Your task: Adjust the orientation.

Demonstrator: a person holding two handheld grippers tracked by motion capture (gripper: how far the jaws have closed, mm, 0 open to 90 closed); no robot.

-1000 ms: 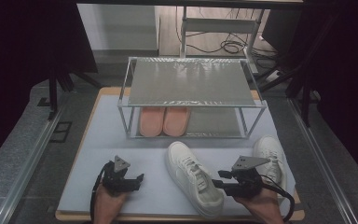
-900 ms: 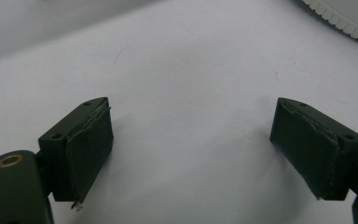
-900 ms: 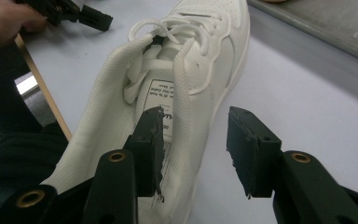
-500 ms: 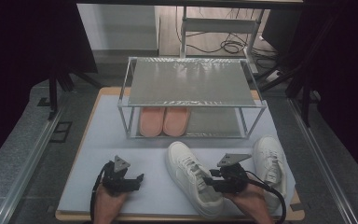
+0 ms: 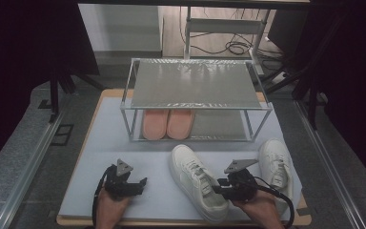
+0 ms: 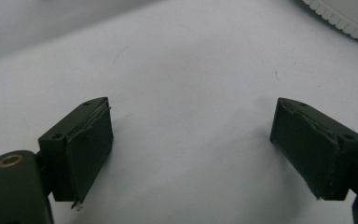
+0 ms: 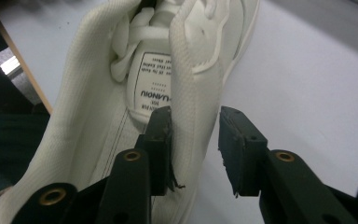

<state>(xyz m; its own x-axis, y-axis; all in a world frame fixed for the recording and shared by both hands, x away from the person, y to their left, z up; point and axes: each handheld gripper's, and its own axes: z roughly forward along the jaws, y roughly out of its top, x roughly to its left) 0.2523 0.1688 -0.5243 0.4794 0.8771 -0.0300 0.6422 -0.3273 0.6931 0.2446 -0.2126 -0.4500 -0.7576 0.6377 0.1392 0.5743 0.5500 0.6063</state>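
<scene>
A white sneaker [image 5: 195, 179] lies on the pale mat, toe toward the rack, heel near the front edge. My right gripper [image 5: 217, 188] sits at its heel end. In the right gripper view the gripper [image 7: 195, 149] straddles the sneaker's [image 7: 121, 93] side collar wall. One jaw is inside the shoe against the lining, and the other stands outside with a thin gap. Its jaws have just been closing with that wall between them. My left gripper [image 5: 140, 183] rests open on the mat to the left, with nothing between its jaws [image 6: 191, 149].
A second white sneaker [image 5: 275, 164] lies at the right of the mat [image 5: 124, 143]. A two-tier metal rack [image 5: 195, 86] stands at the back, with a pair of pink slippers [image 5: 167, 123] on its lower shelf. The wooden board's front edge runs just behind both hands.
My right gripper has shifted left onto the sneaker's heel end and its jaws have narrowed around the collar wall. The left gripper has stayed put.
</scene>
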